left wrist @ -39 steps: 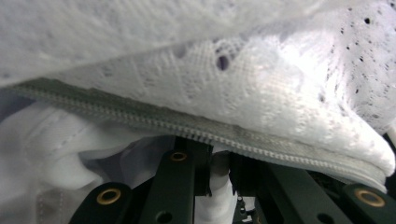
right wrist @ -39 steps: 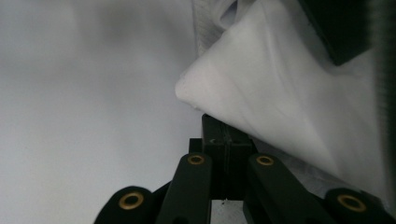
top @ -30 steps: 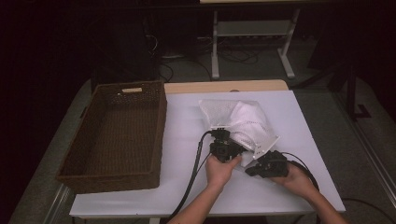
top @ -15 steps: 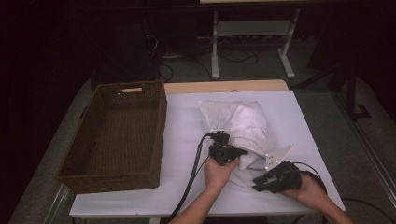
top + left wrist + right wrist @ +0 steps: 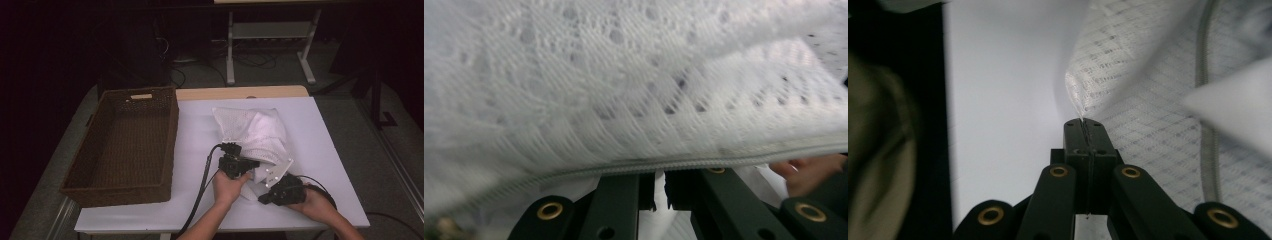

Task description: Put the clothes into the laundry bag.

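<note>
**Mesh Bag Held at Its Near Edge by Both Grippers**

A brown wicker basket (image 5: 125,142) occupies the left part of the white table (image 5: 325,150). Its long side runs from near to far, and a handle slot sits in its far wall.

A white mesh bag (image 5: 255,132) lies on the table to the right of the basket, well apart from it. The bag holds white cloth, and its near edge carries a zipper band (image 5: 704,162).

The left gripper (image 5: 239,164) is at the near left side of the bag, held in the left hand (image 5: 229,186). Its cable (image 5: 202,185) trails toward the near table edge. In the left gripper view, the jaws have just been closing and stand almost together, with a thin fold of the white bag material pinched between the fingertips (image 5: 646,187) just below the zipper band.

The right gripper (image 5: 272,181) is at the near right side of the bag, held in the right hand (image 5: 312,202), just beside the left gripper. In the right gripper view, its jaws are pressed fully together. The mesh corner (image 5: 1075,92) rises directly from the fingertips (image 5: 1074,131); whether any material is caught between them cannot be told.
</note>
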### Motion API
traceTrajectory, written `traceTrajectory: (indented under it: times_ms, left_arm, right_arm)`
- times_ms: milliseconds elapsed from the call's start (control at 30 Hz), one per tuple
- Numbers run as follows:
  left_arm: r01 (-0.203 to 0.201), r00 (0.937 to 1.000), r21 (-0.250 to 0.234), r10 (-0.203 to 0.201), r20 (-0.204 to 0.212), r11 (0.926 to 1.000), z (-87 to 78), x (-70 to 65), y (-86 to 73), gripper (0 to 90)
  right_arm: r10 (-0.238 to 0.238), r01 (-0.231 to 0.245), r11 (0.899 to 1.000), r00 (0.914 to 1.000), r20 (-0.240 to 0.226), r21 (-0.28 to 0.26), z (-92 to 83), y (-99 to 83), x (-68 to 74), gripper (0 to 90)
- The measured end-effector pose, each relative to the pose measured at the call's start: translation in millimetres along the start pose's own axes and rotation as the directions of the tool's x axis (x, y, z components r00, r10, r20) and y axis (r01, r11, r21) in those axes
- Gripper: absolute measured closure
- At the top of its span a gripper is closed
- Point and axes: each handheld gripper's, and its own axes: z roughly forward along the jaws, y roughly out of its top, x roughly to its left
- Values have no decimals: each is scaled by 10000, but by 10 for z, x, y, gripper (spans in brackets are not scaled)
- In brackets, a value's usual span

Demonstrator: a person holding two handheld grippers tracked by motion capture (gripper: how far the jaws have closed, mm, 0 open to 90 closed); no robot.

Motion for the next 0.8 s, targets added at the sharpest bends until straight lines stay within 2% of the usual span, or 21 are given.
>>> traceTrajectory:
  times_ms: [67,133,200,267,300,367,500,567,700,800]
  left_arm:
    - [36,9999,-102,-38,-160,9999,11,-1,1,838]
    - [141,9998,-156,-143,-150,9998,25,25,-3,829]
    - [238,9997,-220,-240,-80,9995,35,33,-18,821]
    - [195,9998,-240,-195,-30,9995,21,27,-33,809]
    - [178,9998,-222,-177,26,9996,6,24,-40,802]
    - [115,9999,-143,-114,58,9998,-36,16,-50,780]
    - [-42,9998,66,41,190,10000,-161,-2,-79,739]
    - [-68,9995,172,62,316,9998,-245,10,-112,724]
    - [-114,9991,450,95,405,9989,-417,44,-198,703]
    - [-157,9993,572,138,341,9982,-548,74,-247,685]
  right_arm:
    - [-133,148,9996,9982,-580,254,-17,-26,53,900]
    - [-235,296,9984,9925,-1203,490,-38,-74,120,900]
    - [-179,225,9990,9928,-1182,377,-64,-109,121,888]
    - [221,-236,9997,9929,-1168,-114,-128,-133,62,767]
    - [461,-508,9981,9916,-1207,-359,-172,-131,38,740]
    - [446,-516,9955,9952,-869,-793,-266,-102,22,703]
    - [305,-305,9926,9995,-16,-1174,-470,11,31,662]
    - [257,-200,9904,9989,401,-1367,-585,55,27,651]
    - [294,-136,9854,9954,911,-1695,-804,98,3,646]
    - [385,-127,9820,9902,1339,-1886,-956,116,-9,643]
